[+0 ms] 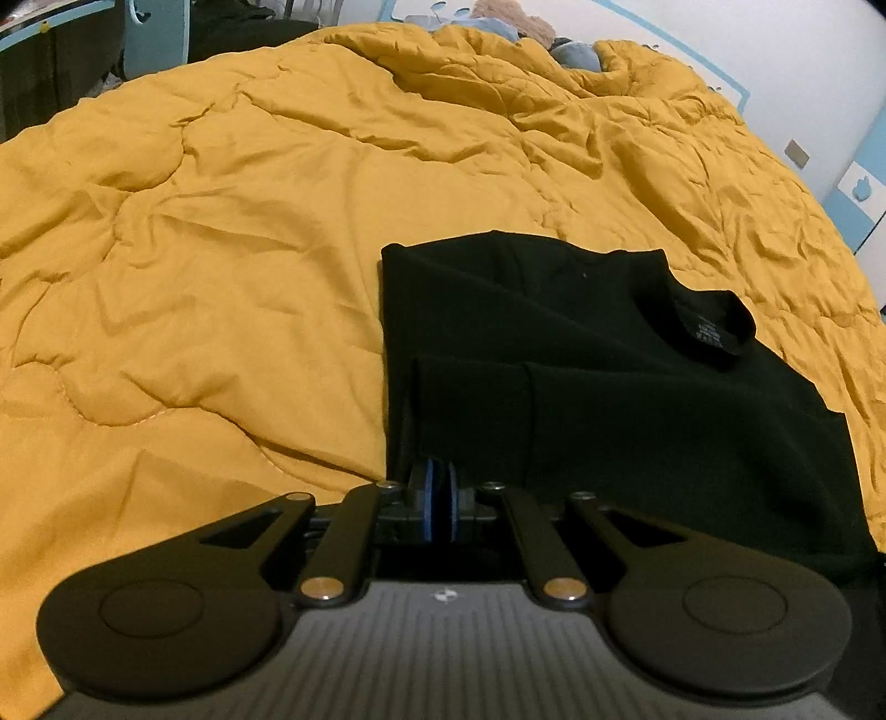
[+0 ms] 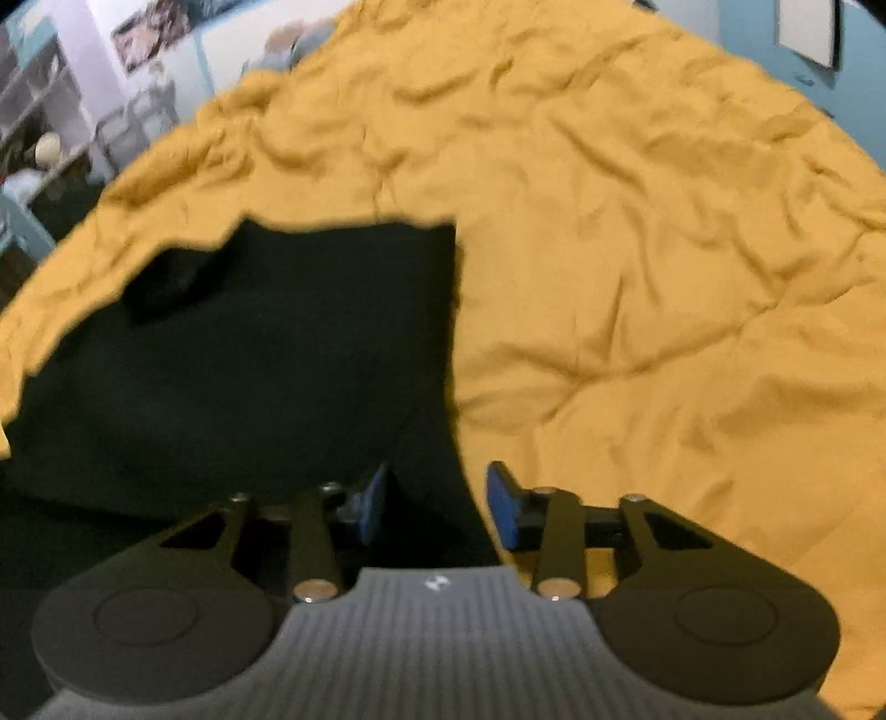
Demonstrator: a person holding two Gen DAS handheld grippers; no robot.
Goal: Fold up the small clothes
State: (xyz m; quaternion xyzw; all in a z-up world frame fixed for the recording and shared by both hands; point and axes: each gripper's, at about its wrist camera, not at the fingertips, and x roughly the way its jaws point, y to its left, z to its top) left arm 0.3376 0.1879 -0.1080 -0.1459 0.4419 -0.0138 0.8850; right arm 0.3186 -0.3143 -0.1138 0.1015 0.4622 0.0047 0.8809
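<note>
A black garment [image 1: 581,360], partly folded with its collar and label turned up at the right, lies on a mustard quilt [image 1: 221,249]. My left gripper [image 1: 440,487] is shut at the garment's near left edge, its blue pads pressed together on the black cloth. In the right wrist view the same garment [image 2: 249,343] lies at the left on the quilt [image 2: 664,277]. My right gripper [image 2: 437,498] is open, with the garment's near right edge between its blue pads.
Pillows and a soft toy [image 1: 515,22] lie at the far end of the bed. Shelving [image 2: 44,127] stands beyond the bed's left side. A blue and white wall [image 1: 803,83] runs along the right.
</note>
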